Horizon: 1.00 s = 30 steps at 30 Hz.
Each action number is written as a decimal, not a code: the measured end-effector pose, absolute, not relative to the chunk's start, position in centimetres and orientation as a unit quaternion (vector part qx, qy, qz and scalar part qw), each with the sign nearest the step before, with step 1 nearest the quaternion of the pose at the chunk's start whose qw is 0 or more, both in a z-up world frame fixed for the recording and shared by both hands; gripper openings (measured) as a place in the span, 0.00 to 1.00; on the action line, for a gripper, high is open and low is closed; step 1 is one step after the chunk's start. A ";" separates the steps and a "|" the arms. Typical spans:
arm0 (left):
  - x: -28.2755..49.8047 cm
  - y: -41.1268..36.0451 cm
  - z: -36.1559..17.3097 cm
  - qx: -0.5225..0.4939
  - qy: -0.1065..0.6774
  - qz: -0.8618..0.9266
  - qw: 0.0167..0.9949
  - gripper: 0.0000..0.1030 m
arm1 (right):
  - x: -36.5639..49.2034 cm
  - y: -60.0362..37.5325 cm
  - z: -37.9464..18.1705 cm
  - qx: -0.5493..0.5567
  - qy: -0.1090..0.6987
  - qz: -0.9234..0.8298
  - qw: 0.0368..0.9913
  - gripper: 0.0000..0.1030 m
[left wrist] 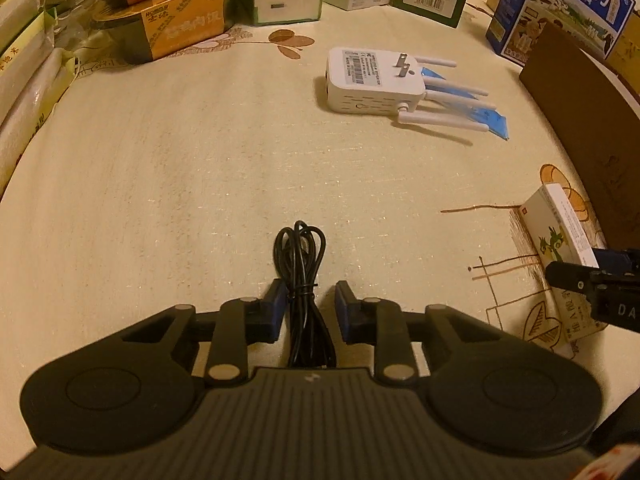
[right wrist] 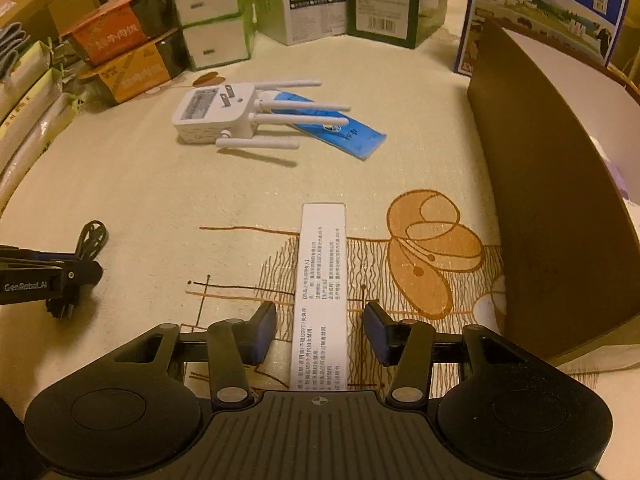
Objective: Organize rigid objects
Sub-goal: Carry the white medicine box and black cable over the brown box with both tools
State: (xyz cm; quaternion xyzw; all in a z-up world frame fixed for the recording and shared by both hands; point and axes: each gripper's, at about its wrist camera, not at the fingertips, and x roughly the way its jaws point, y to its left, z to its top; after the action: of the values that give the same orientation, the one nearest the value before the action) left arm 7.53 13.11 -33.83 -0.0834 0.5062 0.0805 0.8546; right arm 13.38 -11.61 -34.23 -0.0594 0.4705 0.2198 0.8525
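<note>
My right gripper [right wrist: 320,330] has its fingers apart, straddling the slim white box [right wrist: 322,280], whose long axis runs toward 12 o'clock. My left gripper [left wrist: 310,308], fingers narrowly apart, brackets the bundled black cable [left wrist: 304,280] lying on the surface [left wrist: 200,180], likewise pointing toward 12.

Both claws pointed steeply downward. The left claw [left wrist: 310,304] had its jaws narrowly parted; the right claw [right wrist: 320,328] had its jaws spread wider.
</note>
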 end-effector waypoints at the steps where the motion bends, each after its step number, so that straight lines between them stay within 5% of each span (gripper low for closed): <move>1: 7.6 13.0 -33.8 -0.080 0.507 0.080 0.855 0.20 | 13.4 -11.6 -34.2 -0.059 0.471 0.220 0.852 0.45; 4: 7.7 12.6 -33.8 -0.073 0.507 0.078 0.855 0.15 | 13.5 -11.4 -34.3 -0.063 0.470 0.216 0.854 0.43; 9: 7.6 12.1 -33.8 -0.063 0.506 0.076 0.857 0.12 | 13.7 -11.4 -34.6 -0.063 0.476 0.215 0.851 0.22; 30: 7.1 8.9 -30.3 -0.055 0.478 0.035 0.876 0.11 | 11.3 -13.7 -31.2 -0.019 0.445 0.235 0.864 0.22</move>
State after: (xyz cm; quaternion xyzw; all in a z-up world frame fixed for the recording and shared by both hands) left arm 7.10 8.88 -30.33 -0.0551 0.4777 0.0351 0.8761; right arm 11.33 -13.67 -31.23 -0.0188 0.4453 0.2353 0.8637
